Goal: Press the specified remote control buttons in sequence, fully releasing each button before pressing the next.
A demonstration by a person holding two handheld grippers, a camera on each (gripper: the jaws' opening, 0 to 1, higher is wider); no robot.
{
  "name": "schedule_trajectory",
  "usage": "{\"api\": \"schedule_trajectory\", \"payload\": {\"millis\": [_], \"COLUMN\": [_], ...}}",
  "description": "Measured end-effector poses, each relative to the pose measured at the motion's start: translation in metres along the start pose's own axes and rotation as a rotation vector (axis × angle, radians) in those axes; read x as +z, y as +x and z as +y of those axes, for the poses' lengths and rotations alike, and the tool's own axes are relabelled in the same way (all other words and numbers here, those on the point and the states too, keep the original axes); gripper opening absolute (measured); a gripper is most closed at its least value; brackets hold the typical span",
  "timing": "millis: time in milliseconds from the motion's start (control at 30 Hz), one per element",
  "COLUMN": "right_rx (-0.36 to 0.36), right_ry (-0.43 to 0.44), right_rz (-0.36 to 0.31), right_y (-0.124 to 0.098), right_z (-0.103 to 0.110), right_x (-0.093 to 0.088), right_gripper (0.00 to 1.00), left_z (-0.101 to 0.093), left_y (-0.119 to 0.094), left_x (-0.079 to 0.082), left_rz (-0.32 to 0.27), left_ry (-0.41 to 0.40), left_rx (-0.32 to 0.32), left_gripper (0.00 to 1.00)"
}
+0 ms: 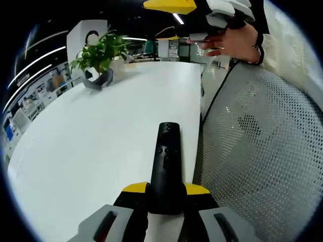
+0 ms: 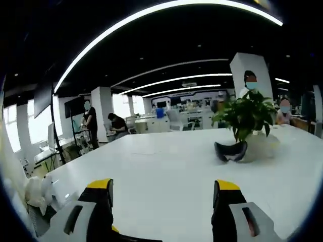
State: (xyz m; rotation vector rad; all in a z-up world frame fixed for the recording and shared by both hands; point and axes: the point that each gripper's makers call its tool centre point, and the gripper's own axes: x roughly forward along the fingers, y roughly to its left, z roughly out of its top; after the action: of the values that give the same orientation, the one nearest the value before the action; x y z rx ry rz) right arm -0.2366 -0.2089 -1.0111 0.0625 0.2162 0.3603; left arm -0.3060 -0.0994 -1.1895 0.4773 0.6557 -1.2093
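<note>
— Where the left gripper view looks out along its own jaws, what is the left gripper (image 1: 166, 194) doing?

— It is clamped on the remote control (image 1: 167, 169). The two yellow-tipped jaws press against the sides of the black remote's near end, and the rest of it juts forward over the white desk (image 1: 101, 146), close to the desk's right edge. Small buttons show on its top face, too small to read.

— What lies past that edge?

— A white mesh chair back (image 1: 262, 151), just beside the desk's right edge. Above it, near the top of the view, a person's hand (image 1: 237, 43) holds the other gripper, whose yellow tip (image 1: 169, 5) pokes in at the top.

— Anything else on the desk?

— A potted plant (image 1: 101, 53) stands toward the far left corner, with a dark curved object (image 1: 98, 80) lying just in front of it, touching or nearly so; I cannot tell which.

— And the right gripper view?

— The right gripper (image 2: 161, 194) has its jaws spread wide apart with nothing between them, above the same desk (image 2: 161, 166). The plant (image 2: 247, 116) sits to the right, the dark curved object (image 2: 231, 151) at its base. Beyond the far edge is an open office with long ceiling light strips (image 2: 166, 12), white columns and a few people (image 2: 91, 123) standing or seated well away.
</note>
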Motion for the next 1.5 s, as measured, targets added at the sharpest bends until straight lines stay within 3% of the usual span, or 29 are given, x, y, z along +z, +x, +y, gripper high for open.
{"api": "schedule_trajectory", "payload": {"millis": [100, 200, 333, 600, 967, 1500], "right_rx": [-0.020, -0.054, -0.048, -0.060, -0.061, -0.063], "right_ry": [-0.025, -0.064, -0.026, -0.030, -0.036, -0.048], "right_rz": [-0.010, -0.018, -0.018, -0.002, 0.002, 0.027], "right_y": [0.001, 0.000, 0.002, 0.001, 0.001, 0.002], "right_z": [-0.001, -0.007, -0.010, -0.012, -0.013, -0.012], "right_x": [-0.003, -0.001, -0.002, -0.006, -0.007, -0.011], "right_gripper": [0.91, 0.91, 0.95, 0.94, 0.92, 0.89], "left_z": [0.001, 0.002, 0.003, 0.007, 0.019, 0.056], "left_y": [-0.001, -0.001, -0.002, -0.003, -0.006, -0.008], "left_x": [0.000, -0.001, -0.002, -0.004, -0.008, -0.007], "left_rz": [0.001, 0.004, 0.008, 0.024, 0.114, 0.172], "left_ry": [0.002, 0.001, -0.001, 0.002, 0.039, 0.079], "left_rx": [-0.002, -0.004, -0.001, -0.001, -0.035, -0.019], "left_gripper": [0.24, 0.24, 0.24, 0.24, 0.24, 0.23]}}
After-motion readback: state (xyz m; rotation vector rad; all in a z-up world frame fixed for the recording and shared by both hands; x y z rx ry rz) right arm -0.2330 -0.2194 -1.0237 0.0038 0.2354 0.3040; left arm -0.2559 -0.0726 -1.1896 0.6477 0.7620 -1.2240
